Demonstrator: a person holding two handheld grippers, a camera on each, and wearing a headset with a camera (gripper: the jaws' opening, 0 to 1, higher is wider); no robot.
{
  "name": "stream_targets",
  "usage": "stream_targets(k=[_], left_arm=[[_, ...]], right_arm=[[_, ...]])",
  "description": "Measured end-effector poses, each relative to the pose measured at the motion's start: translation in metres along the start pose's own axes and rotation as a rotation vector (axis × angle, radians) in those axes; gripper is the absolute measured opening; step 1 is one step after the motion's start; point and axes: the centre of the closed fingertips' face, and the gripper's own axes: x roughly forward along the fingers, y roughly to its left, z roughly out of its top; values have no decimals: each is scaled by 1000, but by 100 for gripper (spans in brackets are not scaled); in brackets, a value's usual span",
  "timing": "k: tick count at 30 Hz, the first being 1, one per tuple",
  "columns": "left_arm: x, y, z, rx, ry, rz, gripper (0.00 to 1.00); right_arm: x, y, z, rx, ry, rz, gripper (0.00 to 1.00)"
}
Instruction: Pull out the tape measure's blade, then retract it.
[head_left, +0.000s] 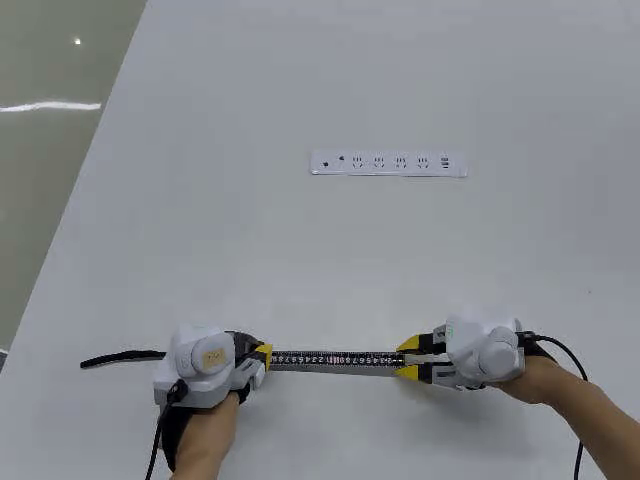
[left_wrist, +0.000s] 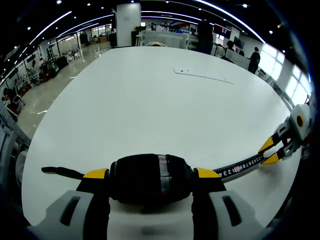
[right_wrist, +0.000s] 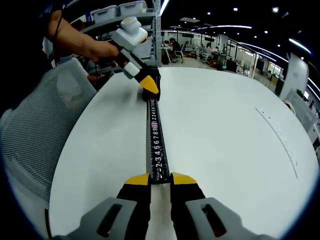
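White table (head_left: 300, 260) seen from its near edge (surface plain). A white power strip (head_left: 388, 163) lies flat at 12 o'clock; a black strap (head_left: 120, 357) rests at 8 o'clock, near the left edge.

black tape measure (left_wrist: 150, 178), blade (head_left: 335, 358) extended

I see table (head_left: 300, 80) smooth, matt white. Tape measure case (left_wrist: 150, 177) black plastic, slight sheen. Blade (right_wrist: 156, 145) dark, faint gloss. Power strip (head_left: 388, 163) white plastic. Floor (head_left: 50, 120) glossy.
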Motion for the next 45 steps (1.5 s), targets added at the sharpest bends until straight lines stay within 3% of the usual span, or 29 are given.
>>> stream_targets(k=[45], left_arm=[[0, 0, 0, -1, 9, -3, 64]], right_arm=[[10, -2, 9, -25, -1, 10, 12]])
